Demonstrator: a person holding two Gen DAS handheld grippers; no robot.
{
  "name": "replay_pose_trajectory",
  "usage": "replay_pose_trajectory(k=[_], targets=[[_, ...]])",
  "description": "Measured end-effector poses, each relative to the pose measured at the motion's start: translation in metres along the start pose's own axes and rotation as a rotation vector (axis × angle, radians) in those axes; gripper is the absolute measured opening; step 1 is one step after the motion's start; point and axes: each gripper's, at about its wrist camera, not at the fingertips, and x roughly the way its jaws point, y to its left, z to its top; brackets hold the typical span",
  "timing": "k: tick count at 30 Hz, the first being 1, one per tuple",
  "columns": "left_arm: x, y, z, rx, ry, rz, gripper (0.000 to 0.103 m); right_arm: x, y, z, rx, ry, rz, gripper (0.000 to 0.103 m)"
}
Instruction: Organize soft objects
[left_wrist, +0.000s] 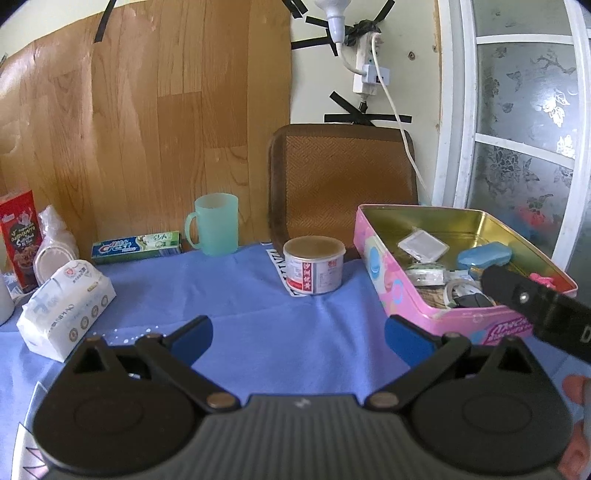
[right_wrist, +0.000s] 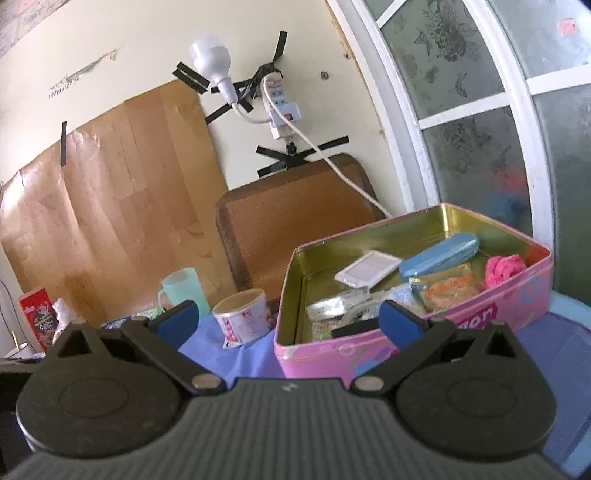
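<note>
A white soft tissue pack lies on the blue cloth at the left. An open pink tin box stands at the right, also in the right wrist view. It holds a blue case, a pink soft cloth, a white packet and other small items. My left gripper is open and empty above the cloth, left of the tin. My right gripper is open and empty, just in front of the tin's near wall; its black body shows over the tin in the left wrist view.
A round lidded tub, a mint green mug and a toothpaste box stand on the blue cloth. A red snack carton and a bagged cup are far left. A brown woven mat leans on the wall.
</note>
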Motion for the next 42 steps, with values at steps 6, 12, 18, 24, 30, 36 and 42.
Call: replay_pose_trajectory(k=[6,12,18,24,30,36,42], targets=[[-0.005,0.001,-0.003,0.006,-0.009,0.011,0.103,0.0,-0.001,-0.002,0.017,0.018,-0.003,0.103],[-0.007,0.001,-0.005,0.025,-0.019,0.05,0.103,0.003,-0.007,0.0,0.051,0.046,0.013,0.103],[-0.007,0.002,-0.008,0.04,-0.015,0.063,0.103,-0.001,-0.001,-0.003,0.035,0.048,0.018,0.103],[-0.001,0.006,-0.011,0.036,0.02,0.055,0.103,-0.002,0.002,-0.005,0.029,0.052,0.02,0.103],[0.013,0.014,-0.018,-0.004,0.092,0.027,0.103,0.0,0.004,-0.013,0.029,0.079,0.013,0.103],[0.022,0.017,-0.029,-0.018,0.139,0.025,0.103,0.002,0.012,-0.024,0.015,0.1,0.012,0.103],[0.033,0.031,-0.038,-0.028,0.181,0.044,0.103,0.008,0.019,-0.034,0.01,0.144,0.018,0.103]])
